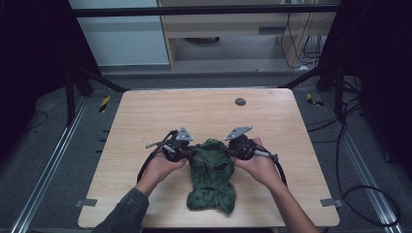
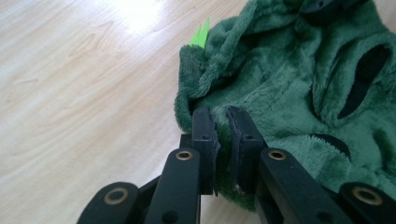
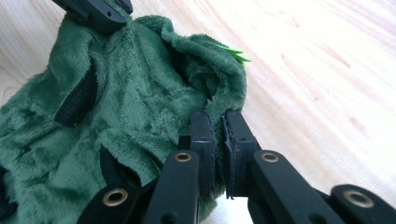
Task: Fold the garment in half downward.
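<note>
Looking down from the high view, you have the green fleece garment [image 1: 212, 174] lying on the near middle of the wooden table [image 1: 145, 116], its far end gathered between your two tools. Your left gripper [image 1: 191, 152] pinches the garment's far left edge, and your right gripper [image 1: 232, 150] pinches the far right edge; your left hand [image 1: 163, 167] and right hand [image 1: 260, 167] sit on either side of the cloth. A small dark disc [image 1: 240, 101] lies well apart on the far part of the table.

From the left gripper view, your left gripper [image 2: 223, 116] is closed on a fold of the green fleece garment [image 2: 289, 84], with plush cloth squeezed between the two pads. A bright green tag [image 2: 201, 35] sticks up at the garment's edge, and dark openings show in the fleece to the right.

From the right gripper view, your right gripper [image 3: 217, 119] is likewise clamped tight on the garment's [image 3: 135, 107] rim, cloth caught between the pads. The green tag [image 3: 236, 53] shows just beyond, and bare table [image 3: 317, 70] lies to the right.
</note>
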Demonstrator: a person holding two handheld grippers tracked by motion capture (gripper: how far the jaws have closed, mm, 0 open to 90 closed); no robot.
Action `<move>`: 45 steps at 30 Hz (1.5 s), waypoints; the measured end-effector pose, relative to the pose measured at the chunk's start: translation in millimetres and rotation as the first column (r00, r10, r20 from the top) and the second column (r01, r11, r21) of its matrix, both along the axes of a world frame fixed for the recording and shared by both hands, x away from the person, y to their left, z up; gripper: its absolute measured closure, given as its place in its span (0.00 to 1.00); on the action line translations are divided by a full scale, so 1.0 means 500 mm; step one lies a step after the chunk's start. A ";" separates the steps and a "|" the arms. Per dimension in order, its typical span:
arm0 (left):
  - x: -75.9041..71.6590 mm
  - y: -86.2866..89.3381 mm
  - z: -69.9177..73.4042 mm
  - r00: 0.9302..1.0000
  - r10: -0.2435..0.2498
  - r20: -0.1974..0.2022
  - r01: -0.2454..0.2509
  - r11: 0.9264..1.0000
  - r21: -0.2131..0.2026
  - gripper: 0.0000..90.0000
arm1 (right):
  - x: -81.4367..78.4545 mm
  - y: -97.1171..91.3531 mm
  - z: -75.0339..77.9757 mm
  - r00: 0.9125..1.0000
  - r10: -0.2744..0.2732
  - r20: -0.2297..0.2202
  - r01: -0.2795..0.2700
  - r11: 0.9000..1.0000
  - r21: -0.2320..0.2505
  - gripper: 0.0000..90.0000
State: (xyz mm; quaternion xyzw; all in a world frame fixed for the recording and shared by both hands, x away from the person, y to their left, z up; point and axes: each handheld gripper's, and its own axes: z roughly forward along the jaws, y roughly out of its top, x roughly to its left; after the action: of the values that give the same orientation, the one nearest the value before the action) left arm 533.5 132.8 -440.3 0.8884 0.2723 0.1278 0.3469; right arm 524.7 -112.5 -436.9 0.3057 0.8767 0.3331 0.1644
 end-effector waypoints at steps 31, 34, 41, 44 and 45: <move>0.111 -0.012 0.091 0.996 0.080 0.025 -0.081 0.996 0.033 0.91 | 0.123 0.008 0.088 1.000 0.002 0.022 0.000 0.998 -0.059 0.93; 0.116 -0.011 0.093 0.996 0.088 0.027 -0.088 0.996 0.025 0.91 | 0.128 0.009 0.092 1.000 0.001 0.029 0.001 0.998 -0.069 0.93; 0.121 -0.012 0.102 0.994 0.097 0.042 -0.098 0.995 0.023 0.91 | 0.140 0.011 0.104 0.999 -0.011 0.047 0.014 0.997 -0.073 0.93; 0.123 -0.012 0.107 0.994 0.102 0.048 -0.103 0.995 0.018 0.91 | 0.140 0.014 0.110 0.998 -0.008 0.057 0.013 0.996 -0.087 0.93; 0.123 -0.011 0.108 0.993 0.105 0.048 -0.105 0.994 0.017 0.91 | 0.140 0.015 0.112 0.998 -0.007 0.060 0.012 0.996 -0.088 0.93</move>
State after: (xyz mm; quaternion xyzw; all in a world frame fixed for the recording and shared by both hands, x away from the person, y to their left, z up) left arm 595.1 127.2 -386.1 0.8728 0.3091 0.1695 0.3376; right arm 594.7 -105.0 -380.8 0.2922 0.8837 0.3022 0.2057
